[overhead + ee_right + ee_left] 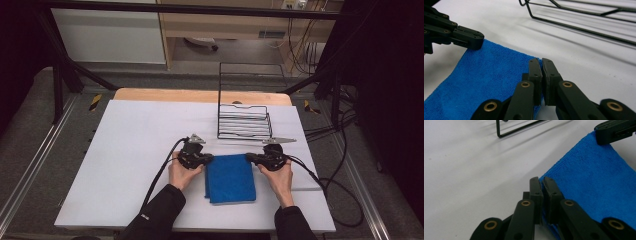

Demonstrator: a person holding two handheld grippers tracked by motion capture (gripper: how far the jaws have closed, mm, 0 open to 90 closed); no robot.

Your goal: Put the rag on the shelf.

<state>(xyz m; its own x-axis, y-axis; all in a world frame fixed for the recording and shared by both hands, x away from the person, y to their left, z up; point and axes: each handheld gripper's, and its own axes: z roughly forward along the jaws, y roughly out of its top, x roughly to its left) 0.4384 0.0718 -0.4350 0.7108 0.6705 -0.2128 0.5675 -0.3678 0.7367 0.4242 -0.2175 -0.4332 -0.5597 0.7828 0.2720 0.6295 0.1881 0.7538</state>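
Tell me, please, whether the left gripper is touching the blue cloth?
Touching. In the left gripper view the left gripper has its jaws shut on the near corner of the blue cloth, whose edge runs in between them.

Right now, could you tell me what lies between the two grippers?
The far edge of the blue cloth spans from the left gripper to the right gripper, clearest in the high view.

Blue cloth (594, 185) cut off at right edge in left gripper view; corner hidden between jaws
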